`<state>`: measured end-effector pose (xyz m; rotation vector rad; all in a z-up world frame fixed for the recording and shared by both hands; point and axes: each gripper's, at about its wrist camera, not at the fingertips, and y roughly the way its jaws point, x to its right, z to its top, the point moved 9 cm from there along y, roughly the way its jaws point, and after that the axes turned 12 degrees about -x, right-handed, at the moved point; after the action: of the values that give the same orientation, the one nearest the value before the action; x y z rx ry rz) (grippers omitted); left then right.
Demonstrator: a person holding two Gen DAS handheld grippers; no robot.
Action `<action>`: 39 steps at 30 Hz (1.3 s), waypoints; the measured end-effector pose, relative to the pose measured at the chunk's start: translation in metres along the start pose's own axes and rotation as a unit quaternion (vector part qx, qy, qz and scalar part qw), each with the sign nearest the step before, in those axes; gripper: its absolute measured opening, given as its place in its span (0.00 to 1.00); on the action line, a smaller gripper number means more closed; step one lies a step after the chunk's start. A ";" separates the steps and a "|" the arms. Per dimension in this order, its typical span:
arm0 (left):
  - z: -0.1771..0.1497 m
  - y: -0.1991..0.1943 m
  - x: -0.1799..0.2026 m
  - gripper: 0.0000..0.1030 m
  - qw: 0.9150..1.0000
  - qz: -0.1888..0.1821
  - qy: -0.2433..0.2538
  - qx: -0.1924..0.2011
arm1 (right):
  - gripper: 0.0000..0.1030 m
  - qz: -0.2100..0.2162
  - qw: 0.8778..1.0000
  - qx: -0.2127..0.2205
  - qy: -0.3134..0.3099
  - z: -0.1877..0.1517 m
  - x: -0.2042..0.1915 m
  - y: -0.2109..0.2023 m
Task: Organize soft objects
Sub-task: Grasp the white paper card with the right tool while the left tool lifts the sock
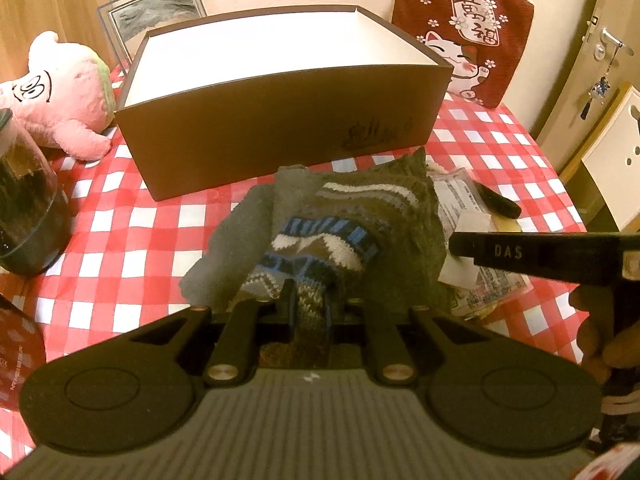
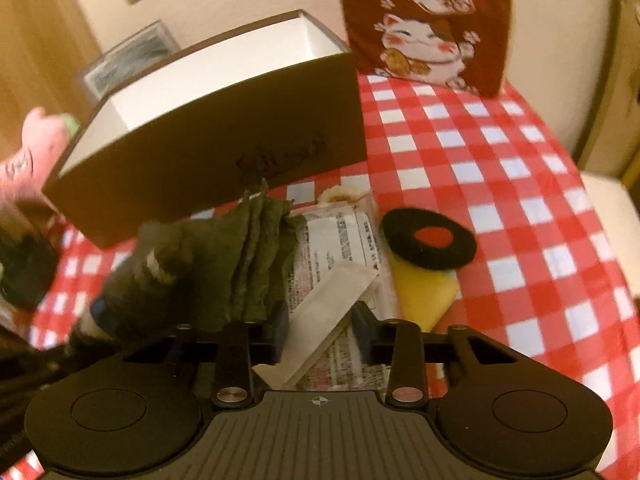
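The left gripper (image 1: pixel 310 300) pinches the striped sock (image 1: pixel 320 236) just in front of the open box (image 1: pixel 280 136); the right gripper (image 2: pixel 320 332) straddles a white packet (image 2: pixel 324 316), not squeezing it yet.

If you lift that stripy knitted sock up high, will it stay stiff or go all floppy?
Probably floppy: the stripy knitted sock already sags in folds where the left gripper pinches it. It looks light, since a small pinch holds it. It likely won't slip, as the fuzzy knit should catch on the jaws, and the green cloth beside it may drag along.
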<state>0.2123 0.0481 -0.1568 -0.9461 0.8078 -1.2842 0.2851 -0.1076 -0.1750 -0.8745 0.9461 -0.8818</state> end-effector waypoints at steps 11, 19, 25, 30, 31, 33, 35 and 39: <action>-0.001 -0.003 0.007 0.12 1.000 0.005 -0.001 -0.001 | 0.12 0.036 0.997 0.010 -0.063 -0.011 0.006 -0.005; 0.002 -0.011 0.014 0.11 1.000 0.011 -0.005 0.008 | 0.01 0.088 0.993 0.041 -0.071 -0.005 0.002 -0.025; 0.009 -0.026 0.021 0.10 0.999 0.020 -0.007 0.030 | 0.00 0.109 0.989 0.052 -0.085 -0.002 -0.001 -0.042; 0.015 -0.039 0.028 0.10 0.999 0.023 -0.015 0.039 | 0.00 0.121 0.986 0.059 -0.094 0.003 0.003 -0.053; 0.015 -0.040 0.029 0.10 0.999 0.024 -0.017 0.040 | 0.00 0.123 0.986 0.060 -0.096 0.003 0.003 -0.055; 0.015 -0.042 0.030 0.10 0.999 0.025 -0.025 0.037 | 0.00 0.123 0.985 0.054 -0.104 0.003 0.004 -0.055; 0.012 -0.041 0.031 0.10 0.999 0.027 -0.033 0.032 | 0.00 0.123 0.985 0.046 -0.109 0.001 0.006 -0.051; 0.006 -0.037 0.029 0.10 0.998 0.029 -0.050 0.023 | 0.00 0.123 0.986 0.014 -0.112 -0.006 0.011 -0.034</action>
<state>0.2060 0.0190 -0.1196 -0.9366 0.7191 -1.1907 0.2749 -0.1311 -0.1497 -0.7939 0.8223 -0.5702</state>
